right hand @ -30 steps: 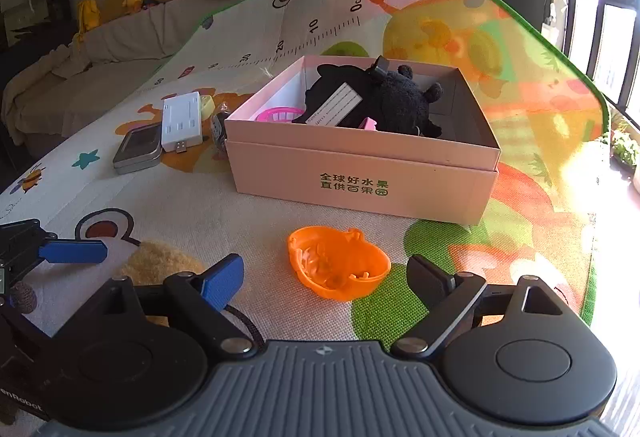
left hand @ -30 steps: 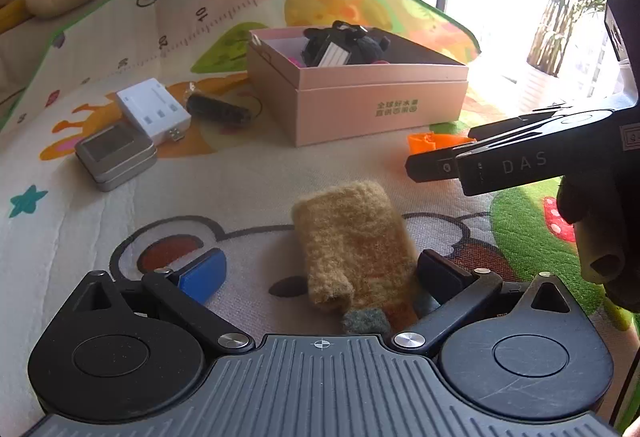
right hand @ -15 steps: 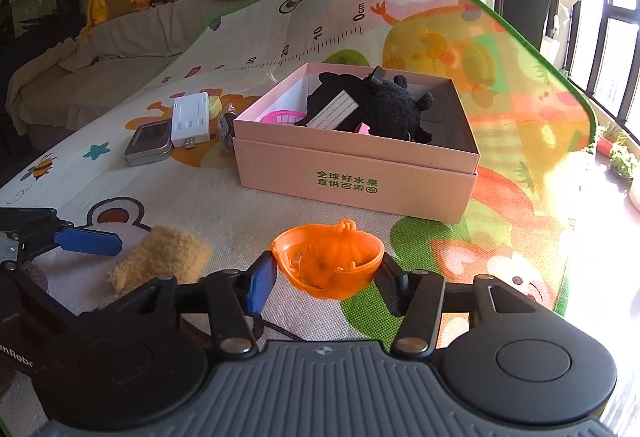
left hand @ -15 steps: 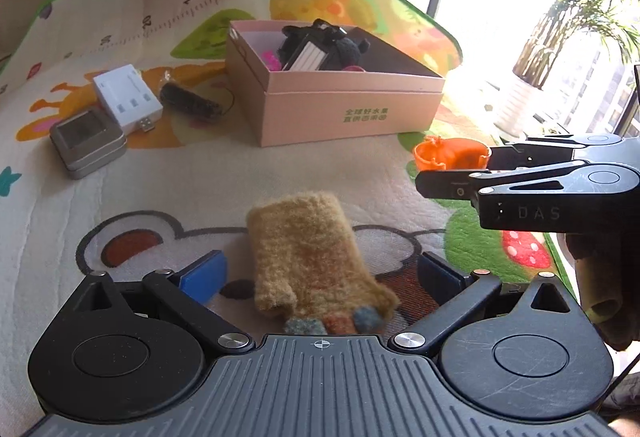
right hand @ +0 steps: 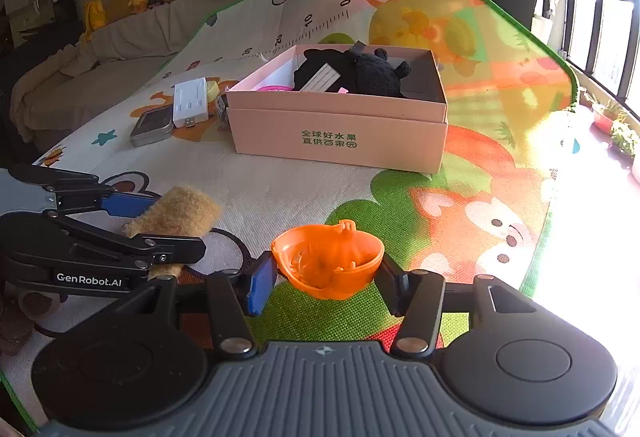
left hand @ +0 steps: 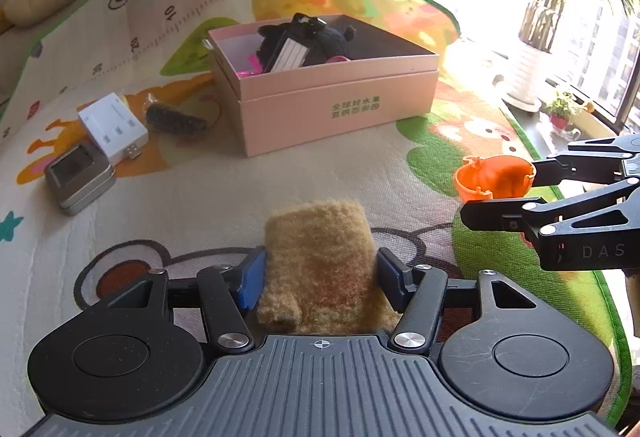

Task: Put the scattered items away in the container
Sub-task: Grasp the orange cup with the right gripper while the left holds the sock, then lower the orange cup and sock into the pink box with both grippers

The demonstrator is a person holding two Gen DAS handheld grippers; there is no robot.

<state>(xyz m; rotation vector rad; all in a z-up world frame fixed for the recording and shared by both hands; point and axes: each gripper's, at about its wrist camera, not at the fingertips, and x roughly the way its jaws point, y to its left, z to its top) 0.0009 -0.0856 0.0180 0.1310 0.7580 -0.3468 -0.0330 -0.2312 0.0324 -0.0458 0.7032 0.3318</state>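
A: What lies far left on the play mat (left hand: 304,173)?
B: A grey tin (left hand: 78,177), then a white adapter (left hand: 113,127) and a dark pouch (left hand: 176,120), all loose beside the pink box (left hand: 340,105).
A: And inside the box?
B: A black plush toy (left hand: 308,43) with something pink under it.
A: The left gripper (left hand: 318,277)?
B: Its jaws have just been closing and now clamp the fuzzy tan glove (left hand: 320,261), which sits on the mat in front of the box.
A: Further right?
B: The right gripper (right hand: 326,275) is pressed on the orange pumpkin cup (right hand: 328,261), held just above the mat, near the box front
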